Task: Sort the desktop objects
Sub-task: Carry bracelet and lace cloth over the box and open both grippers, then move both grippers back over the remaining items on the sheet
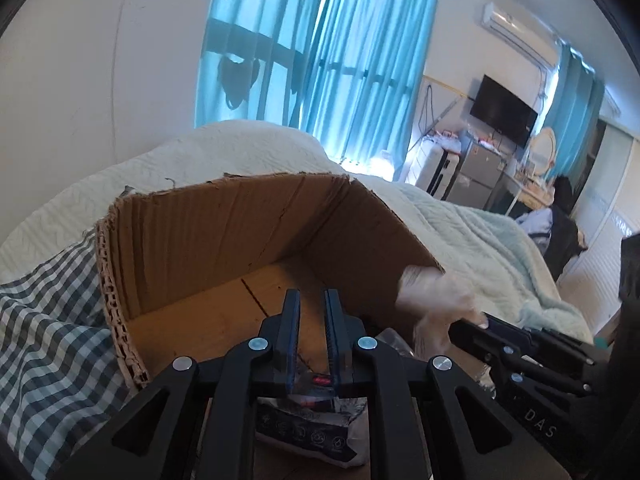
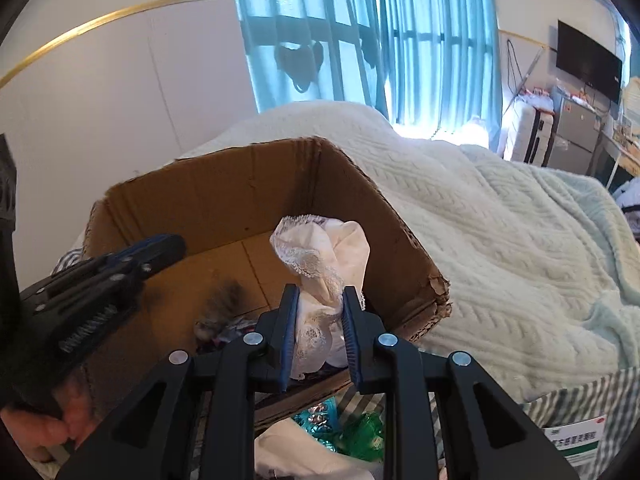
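An open cardboard box (image 1: pixel 224 232) (image 2: pixel 224 192) stands on the bed. My left gripper (image 1: pixel 312 294) (image 2: pixel 172 244) hangs over its inside with a narrow gap between the jaws and nothing in it. A dark printed packet (image 1: pixel 312 428) shows below it. In the right wrist view a dark blurred shape (image 2: pixel 224 300) lies low in the box. My right gripper (image 2: pixel 320 292) (image 1: pixel 468 326) is at the box's near right wall. A white lace cloth (image 2: pixel 320 264) (image 1: pixel 432 296) stands up between its pads and touches both.
A pale quilt (image 2: pixel 500 240) covers the bed behind and right of the box, with a checked sheet (image 1: pixel 48 320) to its left. Green and teal wrappers (image 2: pixel 352 432) and a white carton with a green label (image 2: pixel 576 436) lie in front. A hand (image 2: pixel 44 424) holds the left gripper.
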{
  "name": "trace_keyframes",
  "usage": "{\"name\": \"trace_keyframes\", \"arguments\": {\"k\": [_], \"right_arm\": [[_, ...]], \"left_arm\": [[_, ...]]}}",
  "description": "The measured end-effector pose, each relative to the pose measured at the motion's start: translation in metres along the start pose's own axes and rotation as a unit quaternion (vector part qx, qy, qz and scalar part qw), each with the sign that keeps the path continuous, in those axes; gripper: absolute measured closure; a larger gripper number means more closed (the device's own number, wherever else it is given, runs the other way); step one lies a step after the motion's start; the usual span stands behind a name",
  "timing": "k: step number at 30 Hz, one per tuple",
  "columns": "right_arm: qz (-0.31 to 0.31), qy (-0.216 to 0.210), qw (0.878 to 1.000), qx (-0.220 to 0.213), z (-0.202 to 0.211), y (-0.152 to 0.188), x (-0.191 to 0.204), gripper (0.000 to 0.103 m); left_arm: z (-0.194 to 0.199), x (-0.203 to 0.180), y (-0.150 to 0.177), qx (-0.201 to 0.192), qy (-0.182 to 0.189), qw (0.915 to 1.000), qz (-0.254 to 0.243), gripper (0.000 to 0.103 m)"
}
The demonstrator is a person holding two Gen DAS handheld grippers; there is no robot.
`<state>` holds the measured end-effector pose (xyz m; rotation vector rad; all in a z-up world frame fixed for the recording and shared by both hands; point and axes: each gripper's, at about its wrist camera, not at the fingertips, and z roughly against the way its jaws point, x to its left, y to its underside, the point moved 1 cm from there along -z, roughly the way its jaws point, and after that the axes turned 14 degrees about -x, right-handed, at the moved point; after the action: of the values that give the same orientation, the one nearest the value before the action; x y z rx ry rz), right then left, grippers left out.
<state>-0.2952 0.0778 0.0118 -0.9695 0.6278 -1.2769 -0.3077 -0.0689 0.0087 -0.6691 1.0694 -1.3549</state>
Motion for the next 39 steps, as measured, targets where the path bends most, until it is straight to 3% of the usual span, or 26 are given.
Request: {"name": "trace_keyframes", "arguments": {"k": [1,2,4,6,8,11,23,27,32,39], "right_arm": [[-0.002,0.002,1.0,-0.003,0.002,0.0,-0.002,0.053],[-0.004,0.007,1.0,-0.007,0.006,0.0,-0.005,0.047],[-0.009,0.015,1.0,-0.014,0.017,-0.002,-0.011,0.047],[-0.018,0.021,0.999,-0.016,0.031,-0.002,-0.017,0.047],[-0.021,0.031,0.999,-0.017,0.05,-0.001,-0.021,0.047],[-0.02,0.045,0.999,-0.023,0.083,0.002,-0.026,0.046],[-0.022,0.092,0.995,-0.043,0.192,0.037,-0.05,0.037],[-0.039,0.102,0.993,-0.048,0.213,0.055,-0.06,0.034],[-0.051,0.114,0.991,-0.058,0.233,0.077,-0.065,0.023],[-0.072,0.119,0.989,-0.053,0.239,0.104,-0.072,0.022]], "left_arm": [[0.001,0.0,0.0,0.0,0.001,1.0,0.001,0.083],[0.003,-0.001,0.001,0.001,0.006,1.0,0.0,0.078],[0.01,-0.007,0.002,-0.002,0.014,0.9999,-0.007,0.063],[0.019,-0.014,0.001,-0.007,0.021,0.9997,-0.014,0.034],[0.036,-0.023,0.001,-0.023,0.012,0.9995,-0.019,0.013],[0.068,-0.036,-0.001,-0.053,0.033,0.9977,-0.024,0.01],[0.144,-0.083,0.015,-0.047,0.048,0.9968,-0.043,0.003],[0.162,-0.103,0.026,-0.05,0.053,0.9948,-0.07,0.002],[0.175,-0.122,0.045,-0.048,0.051,0.9932,-0.093,0.0],[0.177,-0.135,0.076,-0.037,0.043,0.9893,-0.134,0.0]]}}
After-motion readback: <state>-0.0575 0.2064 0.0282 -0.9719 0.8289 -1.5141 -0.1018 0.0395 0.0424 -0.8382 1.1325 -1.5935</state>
